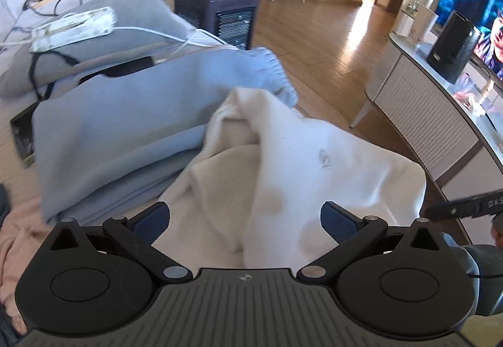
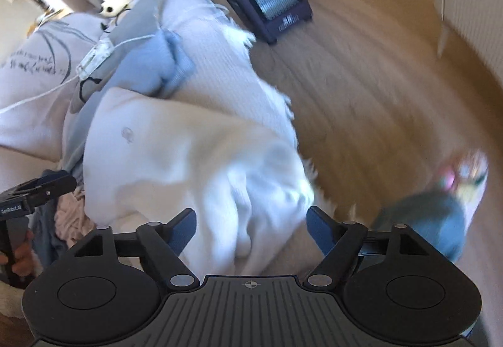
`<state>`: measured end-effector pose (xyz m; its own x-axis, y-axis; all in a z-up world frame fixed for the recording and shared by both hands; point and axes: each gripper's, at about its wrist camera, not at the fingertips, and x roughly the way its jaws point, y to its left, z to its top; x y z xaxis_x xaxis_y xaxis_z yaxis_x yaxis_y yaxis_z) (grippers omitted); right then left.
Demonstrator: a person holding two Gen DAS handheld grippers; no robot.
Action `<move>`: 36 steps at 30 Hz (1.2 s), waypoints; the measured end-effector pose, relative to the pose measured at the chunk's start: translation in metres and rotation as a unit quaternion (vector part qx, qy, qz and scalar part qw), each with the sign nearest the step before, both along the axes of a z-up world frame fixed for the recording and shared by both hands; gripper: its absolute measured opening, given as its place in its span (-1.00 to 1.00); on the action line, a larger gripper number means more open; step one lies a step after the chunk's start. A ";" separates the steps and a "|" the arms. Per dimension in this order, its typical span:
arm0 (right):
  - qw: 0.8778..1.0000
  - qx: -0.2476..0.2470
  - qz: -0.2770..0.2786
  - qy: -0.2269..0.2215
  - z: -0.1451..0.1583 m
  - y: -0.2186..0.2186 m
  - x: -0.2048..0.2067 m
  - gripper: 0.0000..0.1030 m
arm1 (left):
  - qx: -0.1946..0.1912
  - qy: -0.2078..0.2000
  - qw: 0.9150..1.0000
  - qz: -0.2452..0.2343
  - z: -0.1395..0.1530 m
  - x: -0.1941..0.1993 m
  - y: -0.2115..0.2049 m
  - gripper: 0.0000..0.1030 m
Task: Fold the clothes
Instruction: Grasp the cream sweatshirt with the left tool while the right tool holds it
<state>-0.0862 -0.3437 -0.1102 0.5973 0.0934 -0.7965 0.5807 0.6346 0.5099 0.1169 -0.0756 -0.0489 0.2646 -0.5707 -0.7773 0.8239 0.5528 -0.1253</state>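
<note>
Left-wrist view: the left gripper (image 1: 245, 221) is seen at the bottom of the frame with its blue pads (image 1: 151, 221) spread wide and nothing pinched between them; a cream garment (image 1: 314, 158) lies in loose folds beneath and beyond the jaws, filling the lower centre. A grey-blue garment (image 1: 125, 126) is spread to its left, and a pink garment (image 1: 15, 246) is bunched at the lower left edge. A white power strip (image 1: 74, 29) rests on a grey cushion in the upper left, a dark heater (image 1: 220, 10) stands on the wooden floor at upper centre, and a television (image 1: 478, 10) is mounted at the right edge. Part of the right gripper (image 1: 465, 205) enters from the right. Right-wrist view (motion-blurred): the right gripper (image 2: 251, 230) is shown with its jaws apart, the pads clear of the cloth, above the cream garment (image 2: 188, 158) at lower centre; the left gripper (image 2: 34, 189) appears at the left edge.
</note>
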 end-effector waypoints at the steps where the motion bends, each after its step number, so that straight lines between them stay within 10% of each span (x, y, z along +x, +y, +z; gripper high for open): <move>1: 1.000 0.021 -0.007 0.001 -0.007 -0.003 -0.002 0.62 | 0.002 -0.001 1.000 -0.003 0.000 -0.002 -0.004 1.00; 12: 0.979 0.171 -0.107 -0.034 -0.062 -0.011 -0.005 0.82 | 0.056 -0.058 0.997 -0.014 -0.013 -0.008 -0.037 1.00; 23: 0.987 0.136 -0.067 -0.053 -0.055 0.011 0.013 0.02 | 0.015 0.010 1.000 -0.008 -0.055 0.042 -0.028 1.00; 32: 0.984 0.150 -0.072 -0.063 -0.064 0.008 0.006 0.03 | 0.038 -0.096 0.992 -0.073 -0.047 0.017 -0.040 1.00; 36: 0.983 0.151 -0.074 -0.066 -0.065 0.008 0.005 0.03 | 0.030 -0.047 0.995 -0.078 -0.060 0.035 -0.043 1.00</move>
<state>-0.0809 -0.3361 -0.1751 0.7191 0.2189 -0.6595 0.5705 0.3558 0.7402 0.1518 -0.1191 -0.1087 0.2499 -0.5643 -0.7869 0.9070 0.4209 -0.0137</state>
